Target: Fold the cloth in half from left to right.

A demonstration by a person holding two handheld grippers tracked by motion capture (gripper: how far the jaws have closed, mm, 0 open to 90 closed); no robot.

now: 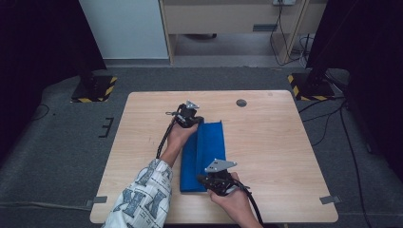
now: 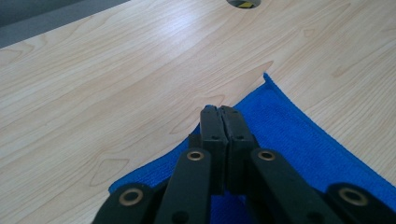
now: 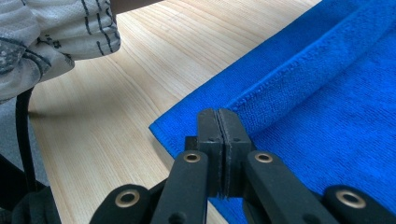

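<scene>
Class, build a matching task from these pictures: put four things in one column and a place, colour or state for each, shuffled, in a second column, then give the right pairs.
Column one:
1. cloth
2. left gripper
3. right gripper
4. table

Column two:
A. light wood grain
B. shut, at the cloth's near end
C. blue, folded into a long strip
D. shut, at the cloth's far end

Pairs: 1-C, 2-D, 3-B, 4-A
</scene>
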